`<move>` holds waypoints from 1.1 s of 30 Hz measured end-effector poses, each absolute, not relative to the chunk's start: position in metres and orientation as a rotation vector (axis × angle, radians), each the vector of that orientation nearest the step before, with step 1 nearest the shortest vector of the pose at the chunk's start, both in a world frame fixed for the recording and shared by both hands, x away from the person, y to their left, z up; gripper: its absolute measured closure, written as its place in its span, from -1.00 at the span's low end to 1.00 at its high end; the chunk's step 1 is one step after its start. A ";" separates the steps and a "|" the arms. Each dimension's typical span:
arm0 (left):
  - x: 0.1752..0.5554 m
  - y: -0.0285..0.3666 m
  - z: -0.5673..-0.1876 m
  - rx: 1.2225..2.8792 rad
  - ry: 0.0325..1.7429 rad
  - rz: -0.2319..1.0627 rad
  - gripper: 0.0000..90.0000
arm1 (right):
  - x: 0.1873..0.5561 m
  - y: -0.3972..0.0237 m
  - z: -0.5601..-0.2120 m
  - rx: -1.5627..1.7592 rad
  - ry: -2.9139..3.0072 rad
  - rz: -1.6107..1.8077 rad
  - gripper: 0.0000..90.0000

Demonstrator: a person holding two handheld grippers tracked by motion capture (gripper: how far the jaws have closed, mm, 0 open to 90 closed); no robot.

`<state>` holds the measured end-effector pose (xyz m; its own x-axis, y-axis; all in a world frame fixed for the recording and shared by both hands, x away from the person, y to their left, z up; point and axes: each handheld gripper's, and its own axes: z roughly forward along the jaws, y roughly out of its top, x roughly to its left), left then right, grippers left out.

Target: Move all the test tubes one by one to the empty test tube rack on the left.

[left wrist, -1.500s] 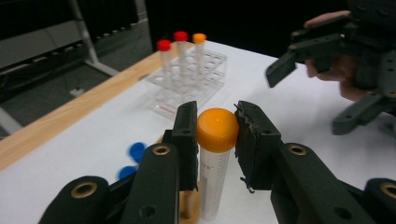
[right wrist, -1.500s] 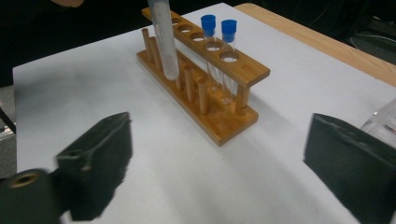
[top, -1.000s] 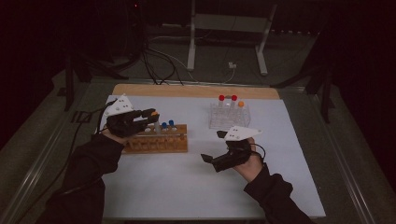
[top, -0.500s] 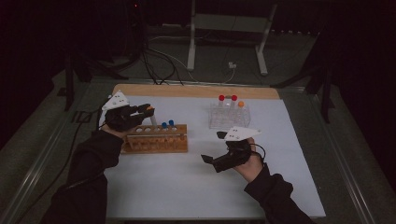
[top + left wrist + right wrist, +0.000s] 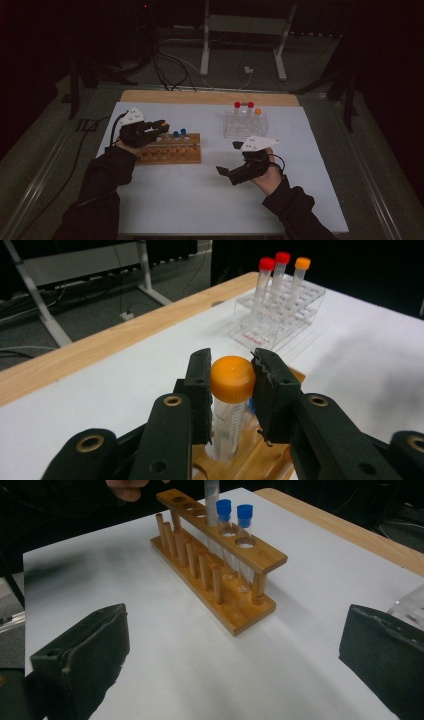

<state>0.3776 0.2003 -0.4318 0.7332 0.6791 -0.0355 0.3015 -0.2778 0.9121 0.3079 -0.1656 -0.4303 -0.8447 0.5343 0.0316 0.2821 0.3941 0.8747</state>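
Now orange-capped tube (image 5: 231, 395) between left fingers (image 5: 202, 385).

You have almost nothing to read here. The clear plastic rack (image 5: 280, 315) carries a small red label on its front edge, seen in the left gripper view, but the lettering is too small and blurred to make out. The orange-capped tube (image 5: 231, 405) shows faint graduation marks, with no legible numbers.
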 end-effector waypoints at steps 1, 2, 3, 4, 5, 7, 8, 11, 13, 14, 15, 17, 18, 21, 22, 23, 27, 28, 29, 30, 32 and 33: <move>0.377 0.200 -0.434 1.871 0.762 0.442 0.59 | 0.308 -0.166 -0.430 0.720 2.401 1.431 -1.00; 0.377 0.200 -0.437 1.874 0.767 0.440 0.59 | 0.308 -0.166 -0.430 0.721 2.402 1.432 -1.00; 0.377 0.200 -0.439 1.880 0.767 0.440 0.59 | 0.308 -0.166 -0.430 0.719 2.402 1.430 -1.00; 0.377 0.200 -0.441 1.883 0.769 0.440 0.59 | 0.308 -0.166 -0.430 0.719 2.405 1.429 -1.00; 0.377 0.200 -0.443 1.886 0.772 0.438 0.59 | 0.308 -0.165 -0.431 0.719 2.405 1.430 -1.00; 0.377 0.200 -0.446 1.889 0.773 0.436 0.59 | 0.308 -0.165 -0.431 0.721 2.407 1.431 -1.00; 0.377 0.200 -0.447 1.888 0.776 0.434 0.59 | 0.308 -0.165 -0.431 0.722 2.405 1.430 -1.00; 0.378 0.199 -0.449 1.897 0.774 0.436 0.59 | 0.308 -0.166 -0.431 0.722 2.406 1.432 -1.00; 0.378 0.198 -0.450 1.903 0.774 0.436 0.59 | 0.308 -0.166 -0.431 0.722 2.406 1.432 -1.00; 0.378 0.198 -0.451 1.904 0.772 0.438 0.59 | 0.308 -0.166 -0.431 0.721 2.407 1.432 -1.00; 0.378 0.197 -0.451 1.905 0.773 0.439 0.59 | 0.308 -0.166 -0.431 0.722 2.408 1.434 -1.00; 0.378 0.197 -0.451 1.910 0.770 0.441 0.59 | 0.308 -0.166 -0.430 0.724 2.406 1.433 -1.00; 0.378 0.197 -0.452 1.909 0.770 0.440 0.59 | 0.308 -0.166 -0.430 0.724 2.406 1.436 -1.00; 0.378 0.198 -0.451 1.910 0.774 0.431 0.59 | 0.308 -0.167 -0.429 0.721 2.404 1.440 -1.00; 0.378 0.198 -0.451 1.913 0.773 0.432 0.59 | 0.308 -0.167 -0.429 0.721 2.404 1.440 -1.00; 0.378 0.198 -0.451 1.915 0.773 0.428 0.59 | 0.308 -0.167 -0.429 0.722 2.403 1.441 -1.00; 0.377 0.201 -0.448 1.911 0.764 0.403 0.44 | 0.309 -0.169 -0.426 0.715 2.400 1.448 -1.00; 0.376 0.202 -0.446 1.904 0.761 0.399 0.34 | 0.309 -0.170 -0.425 0.716 2.396 1.450 -1.00; 0.374 0.203 -0.444 1.892 0.752 0.384 0.24 | 0.310 -0.171 -0.424 0.719 2.393 1.453 -1.00; 0.371 0.204 -0.442 1.878 0.750 0.388 0.19 | 0.311 -0.172 -0.422 0.721 2.387 1.453 -1.00; 0.367 0.206 -0.437 1.870 0.740 0.389 -0.02 | 0.313 -0.175 -0.419 0.729 2.377 1.457 -1.00; 0.364 0.207 -0.435 1.864 0.739 0.383 -0.10 | 0.315 -0.177 -0.417 0.736 2.372 1.459 -1.00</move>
<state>0.3640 0.2067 -0.4348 0.7585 0.6475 -0.0732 0.3129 -0.2634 0.9125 0.3145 -0.1773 -0.4174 -0.8377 0.5446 0.0416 0.2826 0.3671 0.8862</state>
